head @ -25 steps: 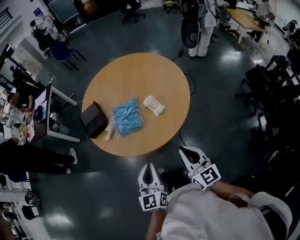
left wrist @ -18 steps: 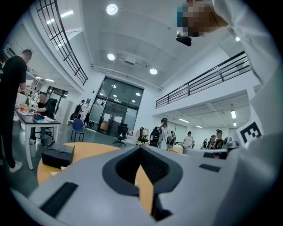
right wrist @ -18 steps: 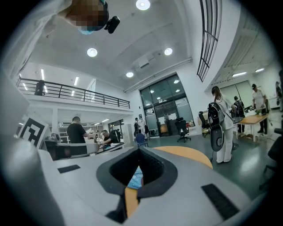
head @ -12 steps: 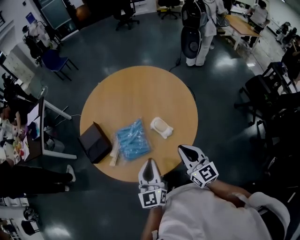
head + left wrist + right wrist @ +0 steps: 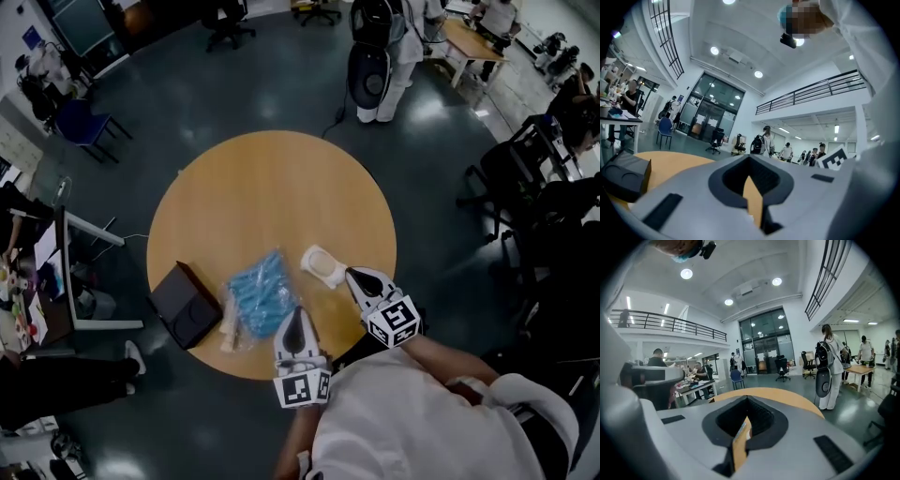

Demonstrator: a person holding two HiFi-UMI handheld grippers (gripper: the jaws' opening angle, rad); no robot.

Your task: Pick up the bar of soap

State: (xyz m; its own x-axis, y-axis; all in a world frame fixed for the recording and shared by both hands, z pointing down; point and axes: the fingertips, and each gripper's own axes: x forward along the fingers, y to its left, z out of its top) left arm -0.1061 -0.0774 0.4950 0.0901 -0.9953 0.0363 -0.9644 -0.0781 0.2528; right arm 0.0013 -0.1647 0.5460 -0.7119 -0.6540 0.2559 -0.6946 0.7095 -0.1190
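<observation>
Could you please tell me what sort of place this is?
Probably a large open-plan lab or office hall: a round wooden table, rolling office chairs, and a railed mezzanine above people at desks.

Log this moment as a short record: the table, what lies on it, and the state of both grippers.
table: round, wooden
items on table: black box; blue packet; bar of soap, white
left gripper: shut, empty, over the table's near edge beside the blue packet
right gripper: shut, empty, tip right next to the bar of soap; contact cannot be told
task status: bar of soap lies on the table, not yet picked up
</observation>
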